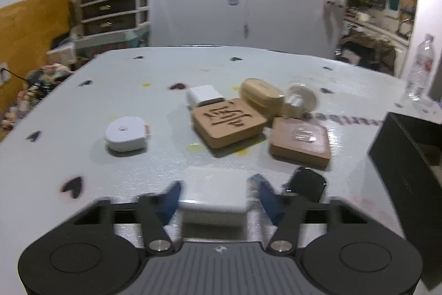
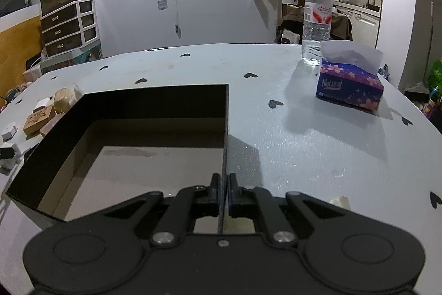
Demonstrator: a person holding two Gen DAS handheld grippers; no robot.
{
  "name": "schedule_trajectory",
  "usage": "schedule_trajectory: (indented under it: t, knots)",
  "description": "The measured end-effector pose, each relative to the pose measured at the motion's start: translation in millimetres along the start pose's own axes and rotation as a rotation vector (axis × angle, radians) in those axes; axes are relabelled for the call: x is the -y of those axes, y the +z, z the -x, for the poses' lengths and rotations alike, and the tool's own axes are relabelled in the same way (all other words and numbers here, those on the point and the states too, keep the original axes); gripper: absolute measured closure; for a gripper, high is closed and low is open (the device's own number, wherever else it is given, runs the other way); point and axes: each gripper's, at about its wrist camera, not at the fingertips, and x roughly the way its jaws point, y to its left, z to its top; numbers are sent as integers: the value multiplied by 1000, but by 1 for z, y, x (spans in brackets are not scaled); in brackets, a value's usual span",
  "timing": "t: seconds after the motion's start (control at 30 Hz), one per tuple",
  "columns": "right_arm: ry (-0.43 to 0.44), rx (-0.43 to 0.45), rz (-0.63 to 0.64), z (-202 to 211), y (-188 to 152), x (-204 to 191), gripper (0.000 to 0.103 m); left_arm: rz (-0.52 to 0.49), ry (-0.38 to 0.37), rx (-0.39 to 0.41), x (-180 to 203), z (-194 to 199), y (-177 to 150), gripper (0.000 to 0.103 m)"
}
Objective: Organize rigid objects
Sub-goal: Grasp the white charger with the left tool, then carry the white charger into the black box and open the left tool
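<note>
Right wrist: right tool point(image 2: 224, 195) pinches black box point(image 2: 154, 98) wall.

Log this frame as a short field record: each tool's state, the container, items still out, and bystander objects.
left tool: open, fingers either side of a white block on the table; contact unclear due to blur
right tool: shut on the right wall of the black box
box contents: none visible
items still out: white round case, white adapter, carved wooden block, oval wooden box, second wooden block, small black item
bystanders: water bottle, tissue box
</note>
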Motion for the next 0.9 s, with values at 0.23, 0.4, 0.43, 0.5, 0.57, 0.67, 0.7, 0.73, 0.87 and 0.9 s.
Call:
schedule_trajectory:
  t: [0.23,0.4,0.43,0.5,0.57,0.67,0.7,0.73,0.87,0.9]
  knots:
    - [-3,3,-6,1,-1,0,98,59,0,1,2,8,5,53]
    - [-6,3,-19,1,-1,-1,98,73,-69,70,27,33,25,53]
    - [-8,3,-21,1,-2,-1,98,80,-86,78,34,37,29,53]
    - [-9,3,-25,1,-2,-1,98,89,-125,86,51,44,39,53]
    - [-11,2,-28,1,-2,-1,98,90,-176,88,70,48,48,53]
    - [-12,0,-28,1,-2,-1,98,72,-262,75,103,50,59,53]
    - [-12,-1,-28,1,-2,-1,98,63,-292,64,115,49,61,53]
    - [-13,-2,-27,1,-2,-1,98,56,-321,48,128,47,62,53]
    - [-11,-6,-24,1,-1,-2,98,41,-410,-32,172,32,67,53]
    - [-9,-7,-23,1,-1,-2,97,38,-420,-46,182,27,67,53]
